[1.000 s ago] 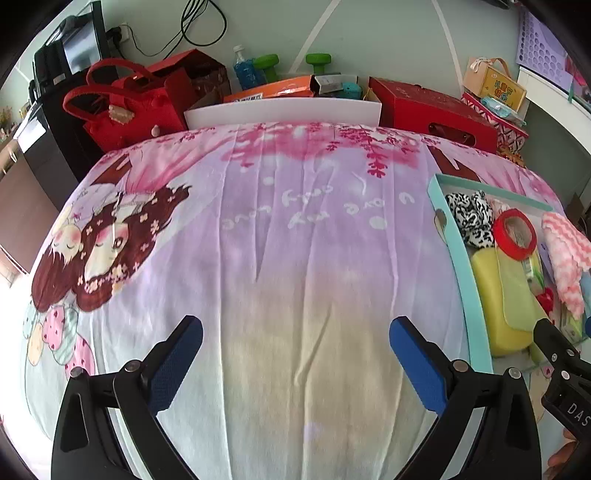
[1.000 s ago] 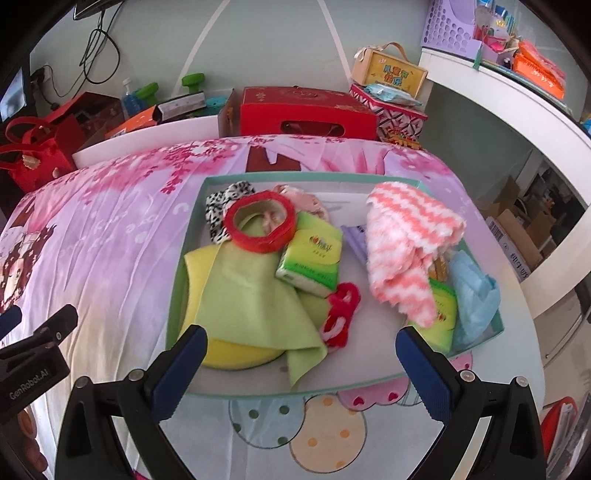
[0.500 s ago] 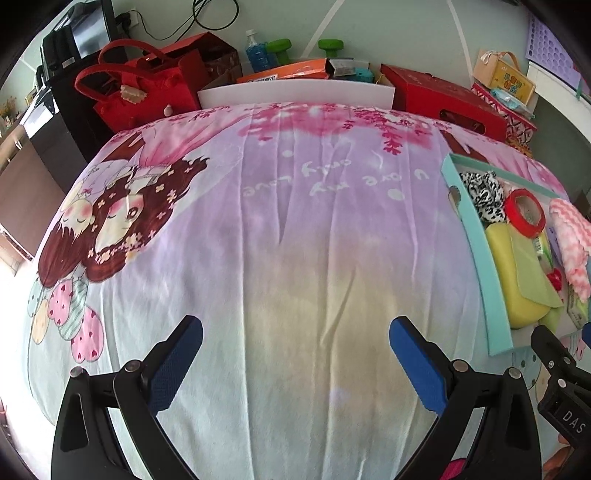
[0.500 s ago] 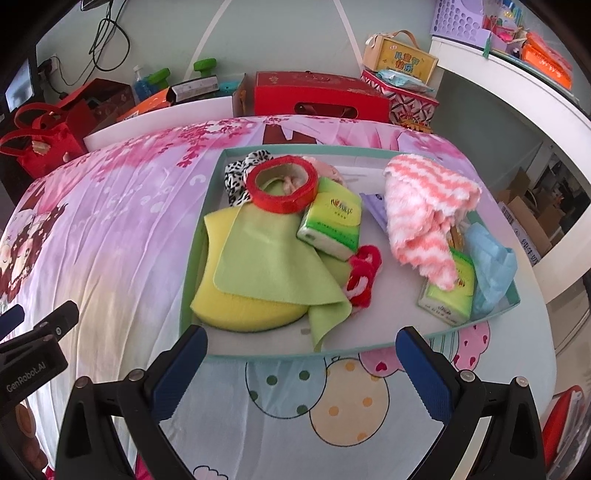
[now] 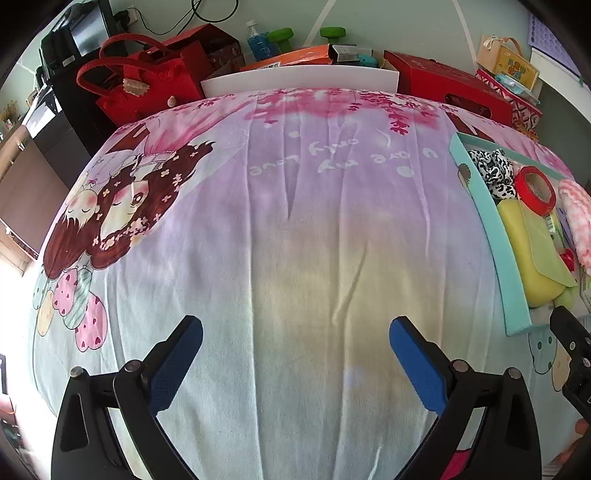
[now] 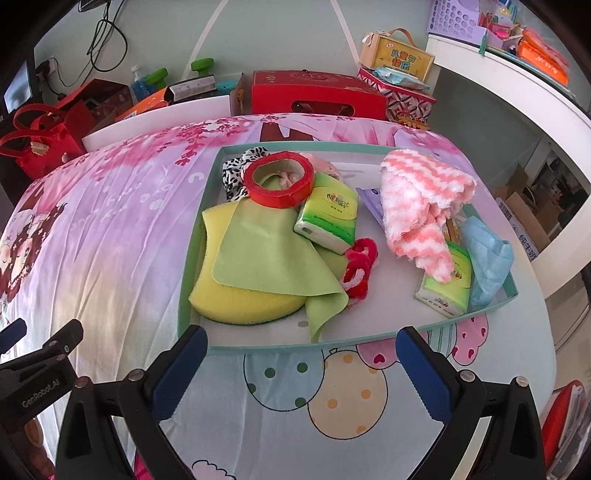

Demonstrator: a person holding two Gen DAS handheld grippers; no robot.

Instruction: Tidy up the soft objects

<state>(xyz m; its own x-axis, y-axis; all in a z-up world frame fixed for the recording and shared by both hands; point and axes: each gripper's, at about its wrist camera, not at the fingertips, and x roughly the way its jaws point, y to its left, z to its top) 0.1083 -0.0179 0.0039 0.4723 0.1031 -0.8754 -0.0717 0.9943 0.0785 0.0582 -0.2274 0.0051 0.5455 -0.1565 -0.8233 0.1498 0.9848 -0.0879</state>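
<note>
A teal tray (image 6: 192,251) lies on the bed, holding a yellow sponge (image 6: 236,299), a green cloth (image 6: 266,254), a red tape roll (image 6: 279,179), two green tissue packs (image 6: 328,218), a red scrunchie (image 6: 360,266), a pink-and-white towel (image 6: 421,206), a blue cloth (image 6: 487,258) and a black-and-white spotted fabric (image 6: 234,171). My right gripper (image 6: 295,365) is open and empty, just short of the tray's near edge. My left gripper (image 5: 295,354) is open and empty over the bare bedsheet, left of the tray (image 5: 484,221).
The cartoon-print bedsheet (image 5: 258,221) covers the bed. Behind it stand a red bag (image 5: 147,81), a red box (image 6: 317,96), green dumbbells (image 5: 306,35) and a white headboard (image 5: 299,79). A white shelf (image 6: 517,85) runs along the right.
Both grippers have drawn back and up from the bed, so more of the sheet and the tray's near edge show. Nothing in the tray has moved.
</note>
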